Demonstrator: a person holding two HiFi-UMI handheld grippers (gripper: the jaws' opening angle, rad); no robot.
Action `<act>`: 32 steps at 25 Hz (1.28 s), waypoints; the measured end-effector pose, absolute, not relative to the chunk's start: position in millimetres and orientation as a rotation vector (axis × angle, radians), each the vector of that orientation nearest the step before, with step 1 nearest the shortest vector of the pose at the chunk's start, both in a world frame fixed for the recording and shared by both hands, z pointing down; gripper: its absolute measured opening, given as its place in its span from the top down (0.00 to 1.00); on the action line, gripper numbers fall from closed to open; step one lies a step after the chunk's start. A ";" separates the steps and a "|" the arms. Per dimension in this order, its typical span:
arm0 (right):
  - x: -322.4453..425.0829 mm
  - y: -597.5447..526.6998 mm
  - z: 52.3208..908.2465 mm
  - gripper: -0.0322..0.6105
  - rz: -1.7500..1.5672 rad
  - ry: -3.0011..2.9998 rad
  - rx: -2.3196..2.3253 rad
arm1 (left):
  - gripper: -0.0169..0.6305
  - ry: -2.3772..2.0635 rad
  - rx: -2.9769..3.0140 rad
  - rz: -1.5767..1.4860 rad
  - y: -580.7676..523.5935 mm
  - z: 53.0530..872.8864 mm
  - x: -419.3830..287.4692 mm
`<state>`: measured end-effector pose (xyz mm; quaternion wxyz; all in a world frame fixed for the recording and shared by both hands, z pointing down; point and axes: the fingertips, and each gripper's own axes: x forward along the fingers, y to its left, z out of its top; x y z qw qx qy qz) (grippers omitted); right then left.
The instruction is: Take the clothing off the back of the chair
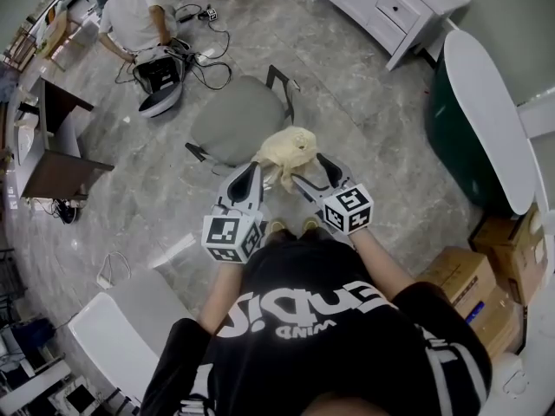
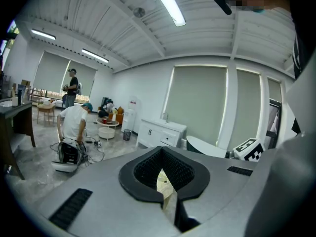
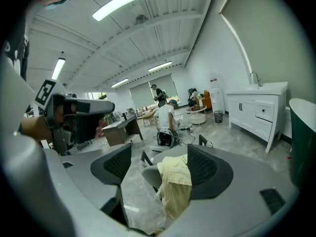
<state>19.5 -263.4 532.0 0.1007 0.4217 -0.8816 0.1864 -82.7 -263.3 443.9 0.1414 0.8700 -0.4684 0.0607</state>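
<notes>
Clothing (image 1: 290, 150): likely soft, light, limp | left gripper (image 1: 255, 170) fingers pinch its edge | right gripper (image 1: 307, 168) fingers spread; take bunched top.

The black T-shirt (image 1: 347, 336) on the person carrying the head camera bears large white lettering (image 1: 303, 304) across the chest. It shows upside down and creased, so that word cannot be read with certainty. A smaller white line (image 1: 310, 329) beneath it appears to say "WIND". Two white cubes, one on the left (image 1: 231, 237) and one on the right (image 1: 348, 209), carry black-and-white square code patterns with no letters or numbers. Nothing else is legible.
</notes>
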 end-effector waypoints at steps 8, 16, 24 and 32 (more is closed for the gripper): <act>18.1 -284.8 598.4 0.48 0.671 -2.470 1.270 | 0.95 -1.357 2.499 0.216 -262.8 453.8 -82.1; 16.0 -297.1 662.7 0.47 0.772 -2.336 1.247 | 0.95 -1.361 2.483 0.244 -263.0 462.0 -85.5; 4.4 -314.8 688.3 0.46 0.792 -2.298 1.235 | 0.95 -1.357 2.471 0.264 -261.4 468.8 -83.2; -3.6 -328.1 698.9 0.46 0.767 -2.296 1.181 | 0.95 -1.383 2.452 0.273 -265.5 471.5 -87.2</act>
